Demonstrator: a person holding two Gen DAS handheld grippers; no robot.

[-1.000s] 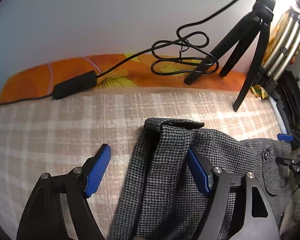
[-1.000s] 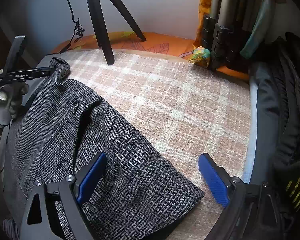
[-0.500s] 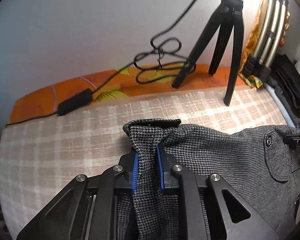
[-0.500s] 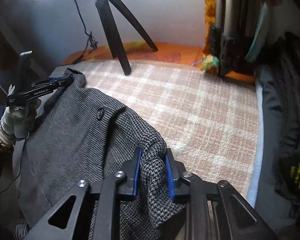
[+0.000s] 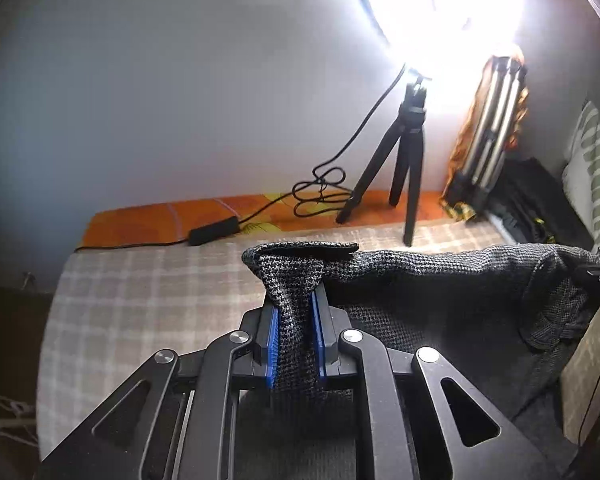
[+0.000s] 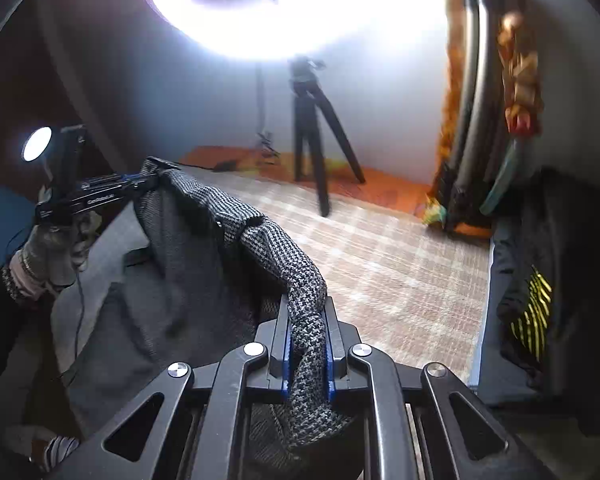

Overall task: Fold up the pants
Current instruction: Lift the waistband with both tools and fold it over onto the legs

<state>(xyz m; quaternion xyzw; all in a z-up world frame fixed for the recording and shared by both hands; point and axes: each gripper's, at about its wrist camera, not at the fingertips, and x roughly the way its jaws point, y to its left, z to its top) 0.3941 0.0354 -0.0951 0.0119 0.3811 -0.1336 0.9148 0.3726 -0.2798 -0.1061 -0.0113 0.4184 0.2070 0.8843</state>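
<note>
The grey houndstooth pants (image 5: 420, 276) hang stretched in the air between my two grippers, above the plaid bed cover (image 5: 140, 304). My left gripper (image 5: 294, 312) is shut on one end of the raised edge, the cloth pinched between its blue pads. My right gripper (image 6: 307, 336) is shut on the other end, and the pants (image 6: 204, 248) sag away from it toward the left gripper (image 6: 140, 182), held by a gloved hand at the left. The lower part of the pants drops out of sight below both grippers.
A black tripod (image 5: 400, 168) with a bright ring light (image 6: 260, 4) stands at the back of the bed, its cable and inline switch (image 5: 214, 231) on the orange sheet. Folded stands lean in the right corner (image 5: 488, 140). Dark bags (image 6: 548, 280) lie on the right.
Both grippers closed on the pants half a second ago and have since lifted them off the bed; both views now tilt up toward the ring light.
</note>
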